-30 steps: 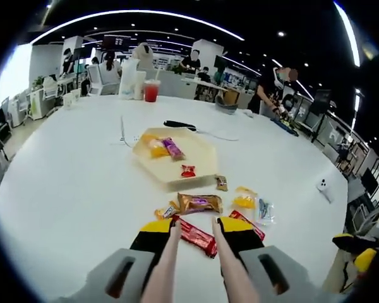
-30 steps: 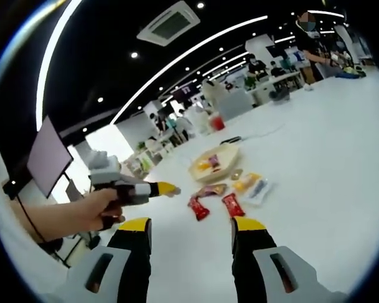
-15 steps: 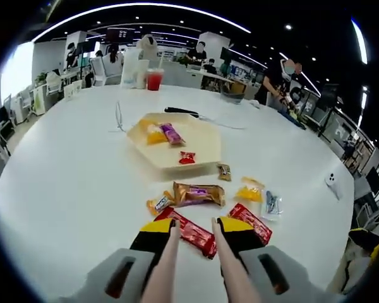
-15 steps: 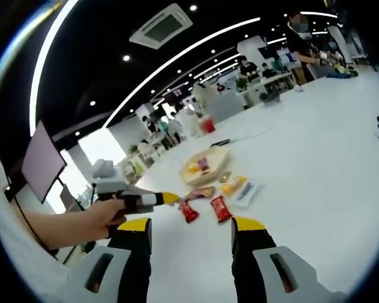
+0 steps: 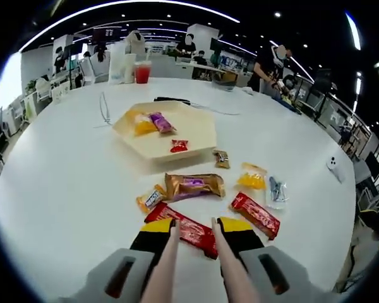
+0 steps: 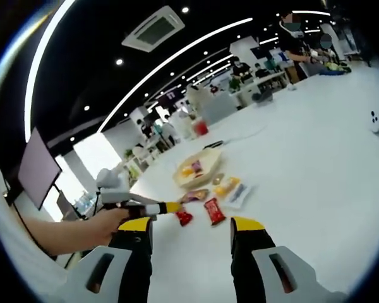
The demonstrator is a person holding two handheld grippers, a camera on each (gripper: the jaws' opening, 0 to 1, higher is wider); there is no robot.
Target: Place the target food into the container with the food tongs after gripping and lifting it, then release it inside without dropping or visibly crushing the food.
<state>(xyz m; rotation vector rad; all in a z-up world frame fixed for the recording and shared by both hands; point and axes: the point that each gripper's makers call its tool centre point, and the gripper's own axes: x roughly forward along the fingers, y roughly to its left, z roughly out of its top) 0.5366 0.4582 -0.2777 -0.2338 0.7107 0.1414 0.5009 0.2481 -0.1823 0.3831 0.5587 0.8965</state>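
Note:
My left gripper (image 5: 194, 228) is shut on the food tongs (image 5: 166, 252), whose two beige arms lie inside its yellow-tipped jaws and stand apart. The tong tips straddle a long red-wrapped snack (image 5: 188, 231) on the white table. Beyond it lie a brown packet (image 5: 192, 186) and the beige hexagonal container (image 5: 199, 126), which holds a yellow, a purple and a small red packet. In the right gripper view my right gripper (image 6: 191, 223) is open with nothing in it, and a hand holds the left gripper (image 6: 148, 207) low beside the red snack (image 6: 184, 218).
Around the long red snack lie a second red bar (image 5: 256, 214), a yellow packet (image 5: 251, 180), a clear packet (image 5: 276, 189), a small orange packet (image 5: 150, 200) and a brown candy (image 5: 222, 159). A red drink (image 5: 142, 72) and a black cable (image 5: 170, 100) sit farther back. People work at distant desks.
The left gripper view has moved closer and lower over the snacks, and the tongs' gap is unchanged. In the right gripper view the left gripper has sunk toward the red snack.

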